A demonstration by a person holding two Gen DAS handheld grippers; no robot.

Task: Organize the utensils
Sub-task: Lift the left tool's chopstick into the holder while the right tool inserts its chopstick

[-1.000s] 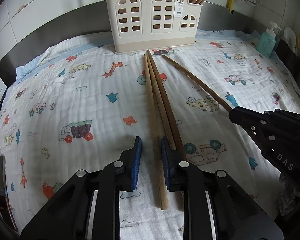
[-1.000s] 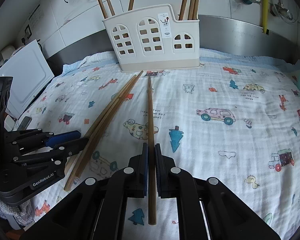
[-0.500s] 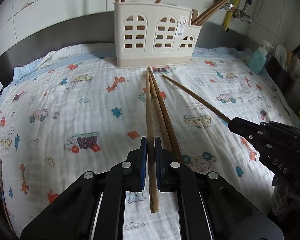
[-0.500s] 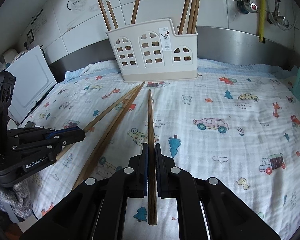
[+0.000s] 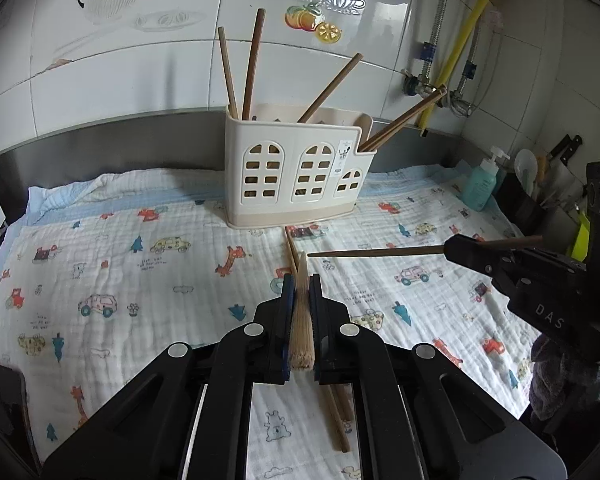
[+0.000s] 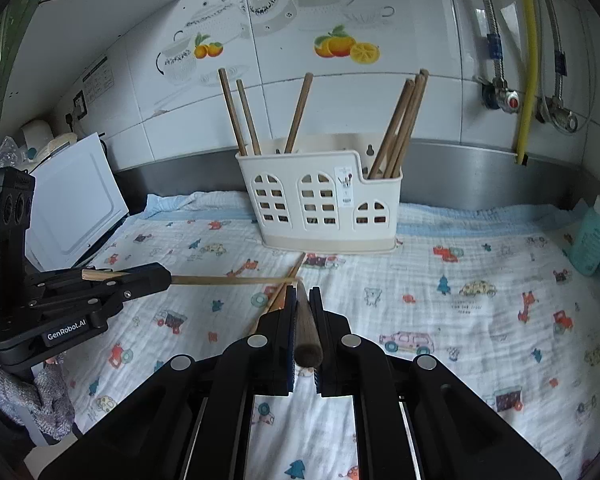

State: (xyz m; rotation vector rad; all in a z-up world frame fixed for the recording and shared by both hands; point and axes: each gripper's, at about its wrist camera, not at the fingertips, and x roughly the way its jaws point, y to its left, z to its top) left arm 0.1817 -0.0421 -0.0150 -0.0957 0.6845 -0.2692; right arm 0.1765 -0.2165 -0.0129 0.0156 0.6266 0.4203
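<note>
The left gripper (image 5: 300, 312) is clamped on a pale wooden chopstick (image 5: 302, 332), and the right gripper (image 6: 302, 320) on a darker brown chopstick (image 6: 306, 336), both lifted tip-forward toward the cream plastic utensil holder (image 5: 296, 178), likely for dropping in; two more chopsticks (image 5: 334, 412) lie on the printed cloth (image 5: 120, 264)

Matt wooden chopsticks (image 5: 302, 322); glossy cream plastic holder (image 5: 296, 172); soft crinkled cotton cloth (image 5: 140, 272); shiny glazed tiles (image 6: 380, 92)

Left tool (image 5: 301, 292) and right tool (image 6: 302, 304) both clamped, raised, side by side.
</note>
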